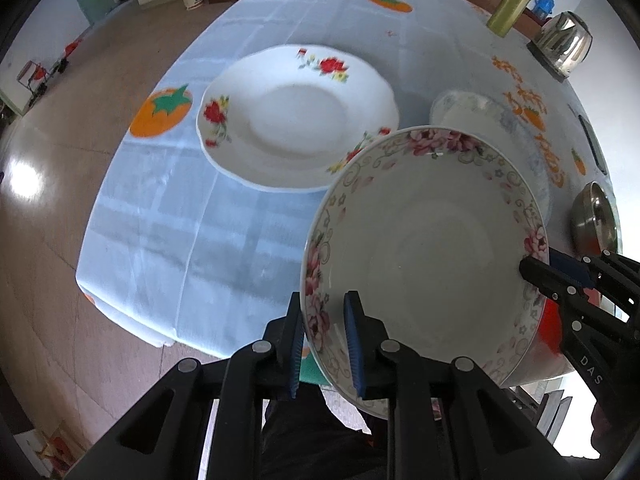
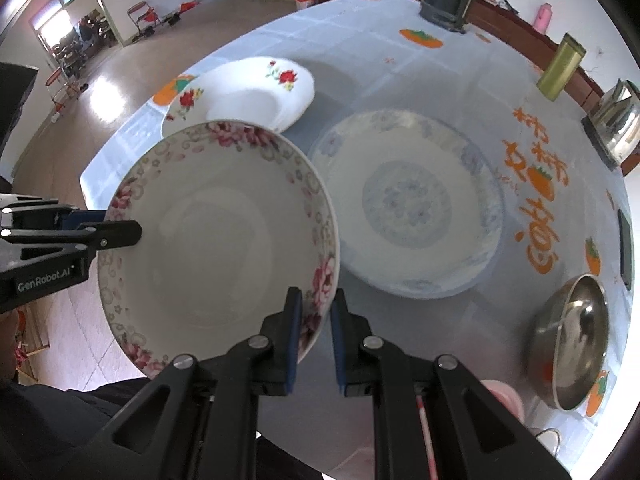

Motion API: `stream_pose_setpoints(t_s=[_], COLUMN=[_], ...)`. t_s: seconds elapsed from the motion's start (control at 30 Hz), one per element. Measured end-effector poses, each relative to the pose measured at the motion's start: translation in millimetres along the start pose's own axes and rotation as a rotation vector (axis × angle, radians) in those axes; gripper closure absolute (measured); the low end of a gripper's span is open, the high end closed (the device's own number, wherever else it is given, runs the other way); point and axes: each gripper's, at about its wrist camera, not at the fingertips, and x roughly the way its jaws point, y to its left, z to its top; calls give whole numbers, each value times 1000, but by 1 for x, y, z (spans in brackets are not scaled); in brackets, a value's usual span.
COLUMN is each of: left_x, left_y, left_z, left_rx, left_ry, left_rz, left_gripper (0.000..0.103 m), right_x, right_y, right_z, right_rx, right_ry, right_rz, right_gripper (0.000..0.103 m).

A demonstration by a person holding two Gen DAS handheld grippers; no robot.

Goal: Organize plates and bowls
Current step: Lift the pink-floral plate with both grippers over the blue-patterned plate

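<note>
Pink-flowered bowl [image 1: 424, 248] fills the lower right of the left wrist view, tilted and raised clear of the table [image 1: 168, 216]. The left gripper [image 1: 324, 344] is closed on the bowl's near rim, one blue pad outside the wall and the other inside. At the bowl's right edge the right gripper [image 1: 560, 280] comes in from the side and pinches the rim there too. Beyond the bowl, a white plate with red flowers [image 1: 296, 120] lies flat on the pale blue cloth printed with orange fruit. A blue-patterned plate [image 1: 468, 110] shows only partly behind the bowl's far rim. A steel bowl [image 1: 596, 216] sits at the right table edge, with a kettle [image 1: 564, 42] and a green tin [image 1: 508, 10] farther back.

From the right wrist view, the same bowl [image 2: 216, 244] sits left of centre, held above the table's [image 2: 400, 80] near edge. The right gripper [image 2: 316, 340] has its jaws nearly closed on the rim, which passes between the two blue pads. The left gripper [image 2: 120, 228] reaches in from the left and grips the opposite rim. The red-flowered plate [image 2: 244, 96] lies behind the bowl, its near edge hidden by it. The blue-patterned plate [image 2: 408, 208] rests just to the bowl's right on the cloth. The steel bowl [image 2: 572, 344] is at the lower right, well apart from the plates.
</note>
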Motion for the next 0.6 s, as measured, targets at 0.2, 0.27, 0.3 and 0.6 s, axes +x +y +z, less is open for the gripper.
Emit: stream_pose_setpoints(t_s=[0.2,0.27,0.3,0.6], left_x=[-9,-9,-9,-8], left_y=[-14,-22,-25,-51], left_z=[20,26,28,50], left_rx=[39,57,65,111], left_ry=[-23,-27,-28,-40], left_rz=[4,2,1,11], left_gripper=[82,82,82,82], right_x=[-13,-15,-16,-21], right_y=[-14,-19,-22,-48], right_z=[6,8,8,13], right_rx=[29,42,47,98], right_ry=[-27,-31,-33,-34], right_rz=[-21,-28,-30,-51], right_gripper=[89,89,89,89])
